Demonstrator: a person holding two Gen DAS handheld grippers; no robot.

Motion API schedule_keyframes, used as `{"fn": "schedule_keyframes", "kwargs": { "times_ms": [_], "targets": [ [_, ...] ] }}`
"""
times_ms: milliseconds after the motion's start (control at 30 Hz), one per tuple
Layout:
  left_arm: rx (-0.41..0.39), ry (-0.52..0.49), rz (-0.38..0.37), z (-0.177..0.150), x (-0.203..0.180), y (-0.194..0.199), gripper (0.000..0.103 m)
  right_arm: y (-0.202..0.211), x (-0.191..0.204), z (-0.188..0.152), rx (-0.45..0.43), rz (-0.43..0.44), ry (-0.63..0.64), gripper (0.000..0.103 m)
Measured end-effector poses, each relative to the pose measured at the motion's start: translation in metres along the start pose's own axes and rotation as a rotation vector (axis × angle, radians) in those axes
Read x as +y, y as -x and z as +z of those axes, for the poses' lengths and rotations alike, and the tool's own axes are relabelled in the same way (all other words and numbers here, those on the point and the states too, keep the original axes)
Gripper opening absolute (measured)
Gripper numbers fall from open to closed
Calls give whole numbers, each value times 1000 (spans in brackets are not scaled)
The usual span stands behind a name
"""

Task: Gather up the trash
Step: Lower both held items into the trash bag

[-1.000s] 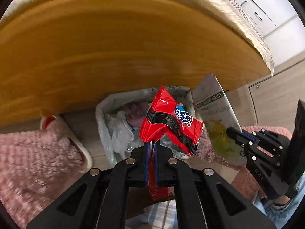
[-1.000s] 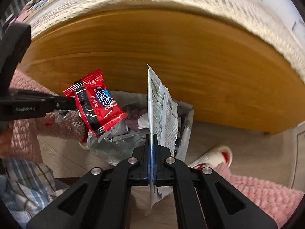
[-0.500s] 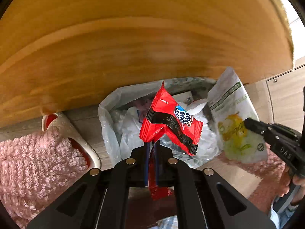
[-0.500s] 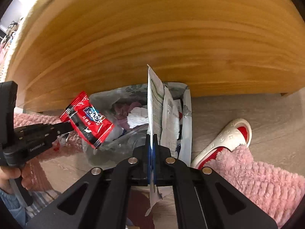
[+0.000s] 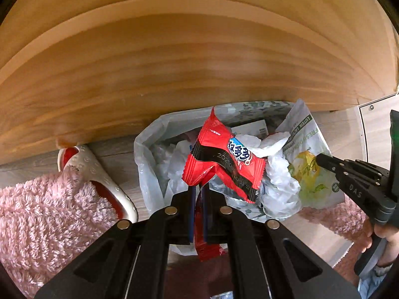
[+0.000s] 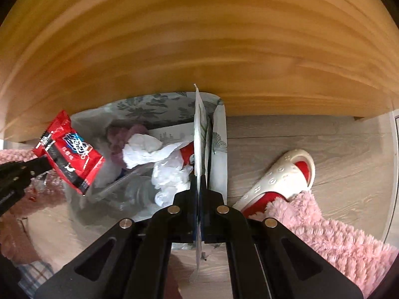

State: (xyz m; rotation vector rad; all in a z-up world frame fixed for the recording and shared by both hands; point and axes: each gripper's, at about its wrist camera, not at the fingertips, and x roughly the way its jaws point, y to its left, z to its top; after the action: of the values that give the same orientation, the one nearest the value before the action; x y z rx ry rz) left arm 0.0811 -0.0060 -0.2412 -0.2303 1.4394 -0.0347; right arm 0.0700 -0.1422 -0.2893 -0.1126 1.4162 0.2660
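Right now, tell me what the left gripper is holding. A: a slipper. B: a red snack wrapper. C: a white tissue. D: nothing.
B: the left gripper has its fingers shut on a red snack wrapper, held above the trash bag.

The red wrapper (image 5: 222, 159) covers much of the bin's (image 5: 149, 154) contents; the white pouch (image 6: 199, 134) shows edge-on, its print unreadable; the slipper's (image 6: 281, 177) heel lies under pink fleece (image 6: 331, 236).
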Motion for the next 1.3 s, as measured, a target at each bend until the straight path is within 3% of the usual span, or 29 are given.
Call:
{"fn": "schedule_keyframes", "kwargs": {
  "times_ms": [233, 533, 1300],
  "targets": [
    [17, -16, 21, 3, -6, -13, 2, -15, 13, 2, -12, -82, 81, 2],
    [63, -3, 46, 9, -6, -31, 2, -36, 17, 1, 44, -106, 132, 1],
    [123, 18, 70, 15, -5, -61, 2, -82, 14, 10, 132, -67, 83, 0]
  ]
}}
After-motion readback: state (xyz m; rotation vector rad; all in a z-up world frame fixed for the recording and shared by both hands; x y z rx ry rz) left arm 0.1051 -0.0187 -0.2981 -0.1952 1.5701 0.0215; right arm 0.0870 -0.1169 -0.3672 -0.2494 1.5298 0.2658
